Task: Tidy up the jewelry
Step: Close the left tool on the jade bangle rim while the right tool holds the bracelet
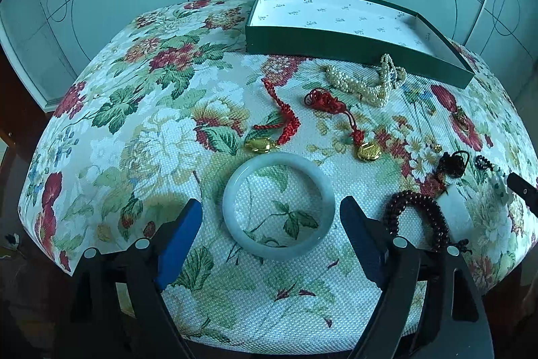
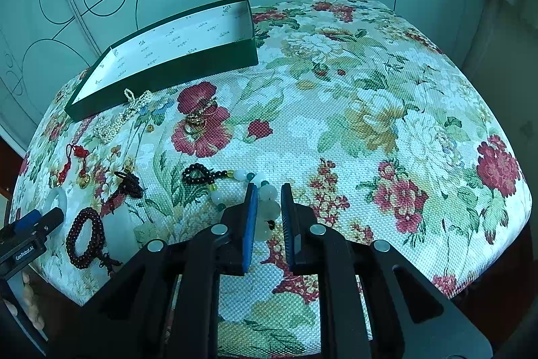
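Observation:
A pale green jade bangle (image 1: 279,206) lies flat on the flowered cushion (image 1: 141,130). My left gripper (image 1: 272,207) is open around it, with a gap between each blue pad and the ring. In the right wrist view, a bracelet of pale, green and black beads (image 2: 269,207) lies on the cushion. My right gripper (image 2: 269,190) is shut on its large pale beads. An open green box (image 1: 336,36) with a white printed lining stands empty at the cushion's far edge.
On the cloth lie a pearl necklace (image 1: 366,83), two red cords with gold charms (image 1: 279,123), a dark red bead bracelet (image 1: 417,214), a black knot with a white pendant (image 1: 454,190) and gold rings (image 2: 196,120). Glass doors stand behind.

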Available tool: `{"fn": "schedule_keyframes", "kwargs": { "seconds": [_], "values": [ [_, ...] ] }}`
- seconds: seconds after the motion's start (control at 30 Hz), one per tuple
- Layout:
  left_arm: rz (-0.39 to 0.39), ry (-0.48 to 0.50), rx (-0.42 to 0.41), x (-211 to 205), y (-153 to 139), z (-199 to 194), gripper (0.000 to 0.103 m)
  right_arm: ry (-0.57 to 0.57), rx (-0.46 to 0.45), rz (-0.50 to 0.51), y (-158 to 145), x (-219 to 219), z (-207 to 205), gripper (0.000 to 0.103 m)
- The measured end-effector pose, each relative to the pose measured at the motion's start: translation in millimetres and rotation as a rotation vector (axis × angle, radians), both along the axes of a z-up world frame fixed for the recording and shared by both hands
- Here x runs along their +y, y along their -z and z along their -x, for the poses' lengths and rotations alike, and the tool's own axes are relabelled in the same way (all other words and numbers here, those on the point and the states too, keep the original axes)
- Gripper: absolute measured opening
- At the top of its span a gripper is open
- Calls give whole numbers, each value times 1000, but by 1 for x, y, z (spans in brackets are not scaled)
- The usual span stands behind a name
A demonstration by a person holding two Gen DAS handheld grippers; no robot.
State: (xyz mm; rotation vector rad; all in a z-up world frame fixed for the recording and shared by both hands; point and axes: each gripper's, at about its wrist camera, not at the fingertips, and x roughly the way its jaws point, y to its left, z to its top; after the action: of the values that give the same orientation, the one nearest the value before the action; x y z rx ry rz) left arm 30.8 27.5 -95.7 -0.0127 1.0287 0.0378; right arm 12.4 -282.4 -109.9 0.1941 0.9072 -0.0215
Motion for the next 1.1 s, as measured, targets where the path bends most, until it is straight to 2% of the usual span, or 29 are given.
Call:
{"fn": "schedule_keyframes", "kwargs": {
  "seconds": [0.2,0.23,0.27,0.3,0.77,0.93,0.97,1.03,1.1],
  "values": [
    [27,-1,-24,4,3,-5,81,8,-2,-1,-2,-2,2,18],
    [23,0,-32,4,3,-6,80,15,-4,-3,-3,-3,3,26],
    [12,6,-42,3,3,-6,73,24,-6,-5,-4,-5,4,32],
    [-4,8,-49,2,3,-5,70,29,-6,-5,-4,-7,5,32],
    [-5,5,-72,3,3,-3,70,46,34,-17,4,-8,13,32],
    [-6,6,-67,3,3,-5,70,6,35,62,6,8,14,30],
    [-8,8,-68,3,3,-5,70,7,32,82,6,10,15,28],
    [-7,10,-71,3,3,-6,70,11,28,120,7,11,16,15],
    [-6,10,-71,3,3,-6,70,13,23,117,8,8,17,14]
  ]
}}
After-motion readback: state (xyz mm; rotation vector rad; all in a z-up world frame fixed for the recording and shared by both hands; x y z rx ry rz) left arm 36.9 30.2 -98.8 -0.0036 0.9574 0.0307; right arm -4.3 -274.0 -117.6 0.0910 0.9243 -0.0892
